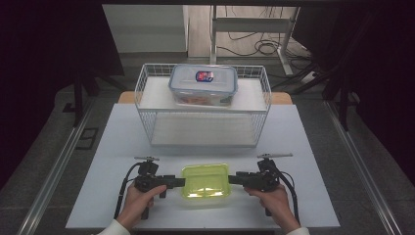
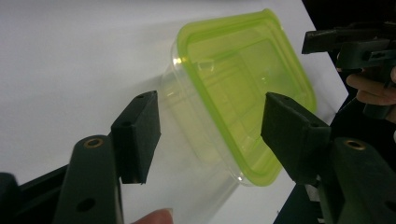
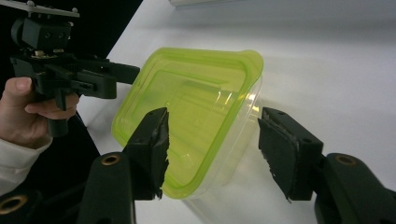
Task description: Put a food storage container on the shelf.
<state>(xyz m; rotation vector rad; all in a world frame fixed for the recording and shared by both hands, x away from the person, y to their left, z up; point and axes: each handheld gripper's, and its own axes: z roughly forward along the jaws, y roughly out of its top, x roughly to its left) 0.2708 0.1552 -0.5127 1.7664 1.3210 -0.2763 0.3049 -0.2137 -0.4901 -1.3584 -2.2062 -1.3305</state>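
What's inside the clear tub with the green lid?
Through the green lid and clear tub nothing shows inside; it looks empty. The tub's floor is partly blurred by glare, so unsure.

A white table (image 1: 112, 147) carries everything here, its matte top running from the near edge to a wooden strip (image 1: 281, 97) at the far side. Directly on it, toward the back, stands a white wire basket (image 1: 147, 122), open at the top. Nearer the front edge, centred, sits a clear plastic container with a lime-green lid (image 1: 205, 183), resting flat on the tabletop; the left gripper view (image 2: 243, 84) and the right gripper view (image 3: 187, 107) show its green lid on a transparent body against the bare white surface
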